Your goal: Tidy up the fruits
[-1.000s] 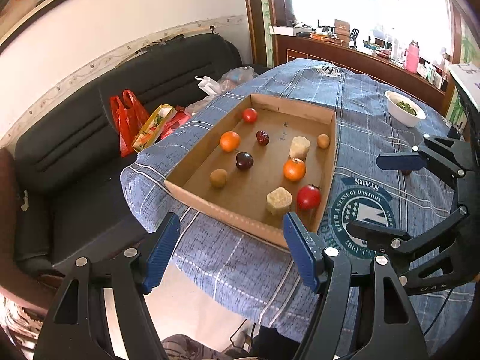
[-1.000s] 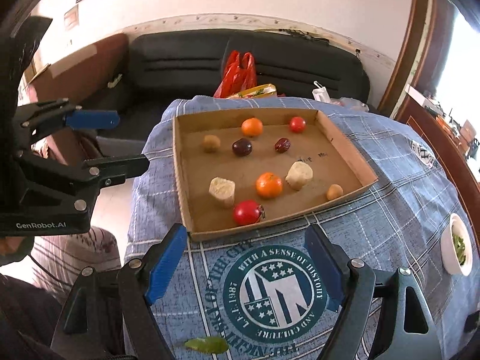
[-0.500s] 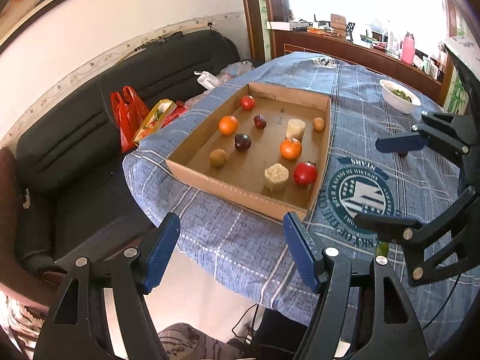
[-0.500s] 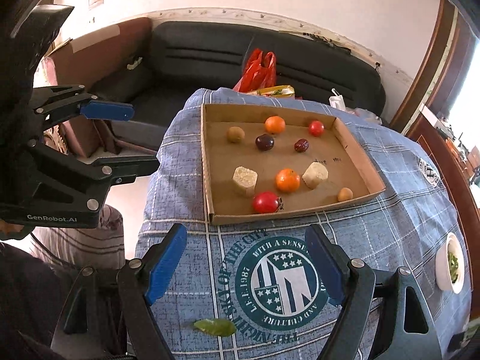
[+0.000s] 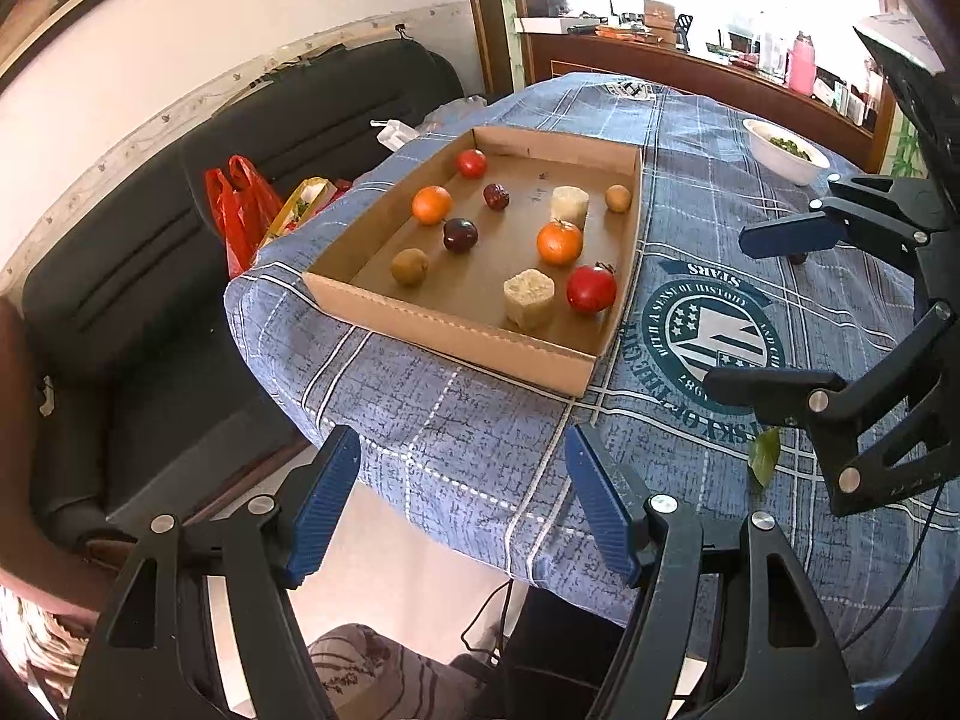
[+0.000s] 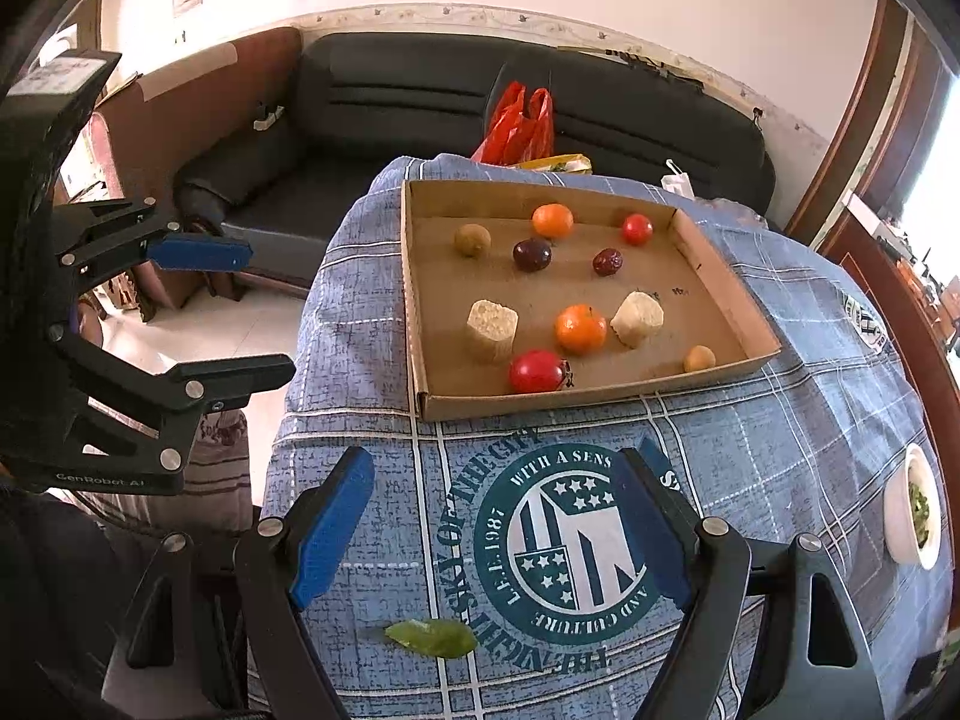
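A shallow cardboard tray lies on a blue checked tablecloth. In it lie several fruits: a red tomato, two oranges, two pale cut chunks, a dark plum, a red date, a brown kiwi and a small tan fruit. My left gripper is open and empty, off the table's near edge. My right gripper is open and empty above the cloth's round emblem.
A white bowl of greens stands on the table's far side. A green leaf lies on the cloth near me. A black sofa with red bags stands beyond the table. A cluttered sideboard runs by the window.
Both grippers have pulled back and away from the tray, so it looks smaller and farther. The fruits have not moved. Both stay open.
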Motion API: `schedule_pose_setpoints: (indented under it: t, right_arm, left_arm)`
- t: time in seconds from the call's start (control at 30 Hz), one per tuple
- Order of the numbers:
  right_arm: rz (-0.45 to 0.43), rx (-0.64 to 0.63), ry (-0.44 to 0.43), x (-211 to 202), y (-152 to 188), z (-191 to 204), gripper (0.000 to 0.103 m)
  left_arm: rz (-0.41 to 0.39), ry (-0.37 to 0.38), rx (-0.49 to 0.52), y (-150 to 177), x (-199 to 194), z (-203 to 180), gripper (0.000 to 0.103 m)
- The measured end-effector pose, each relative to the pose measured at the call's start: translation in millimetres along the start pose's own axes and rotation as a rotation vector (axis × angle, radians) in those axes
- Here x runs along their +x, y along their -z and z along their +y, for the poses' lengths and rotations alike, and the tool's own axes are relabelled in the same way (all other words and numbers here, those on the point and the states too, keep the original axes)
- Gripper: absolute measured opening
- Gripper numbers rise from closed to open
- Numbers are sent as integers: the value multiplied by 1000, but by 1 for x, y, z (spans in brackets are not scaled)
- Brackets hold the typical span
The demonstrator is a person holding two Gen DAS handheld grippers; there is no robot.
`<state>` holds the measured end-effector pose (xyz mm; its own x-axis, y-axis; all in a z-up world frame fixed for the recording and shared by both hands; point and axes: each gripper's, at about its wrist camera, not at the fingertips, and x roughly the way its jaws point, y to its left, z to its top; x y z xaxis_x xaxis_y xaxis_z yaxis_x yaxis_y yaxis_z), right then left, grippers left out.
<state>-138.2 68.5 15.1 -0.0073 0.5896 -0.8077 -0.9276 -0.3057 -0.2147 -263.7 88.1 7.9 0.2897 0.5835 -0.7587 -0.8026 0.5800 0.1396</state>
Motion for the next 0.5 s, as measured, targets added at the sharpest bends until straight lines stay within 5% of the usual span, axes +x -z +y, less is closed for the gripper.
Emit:
schedule_pose_setpoints:
  t: [0.5]
  right_arm:
    - [2,-3,-10,6,-2,-2,82]
  left_arm:
    - [-9,2,-11,0,5,6,71]
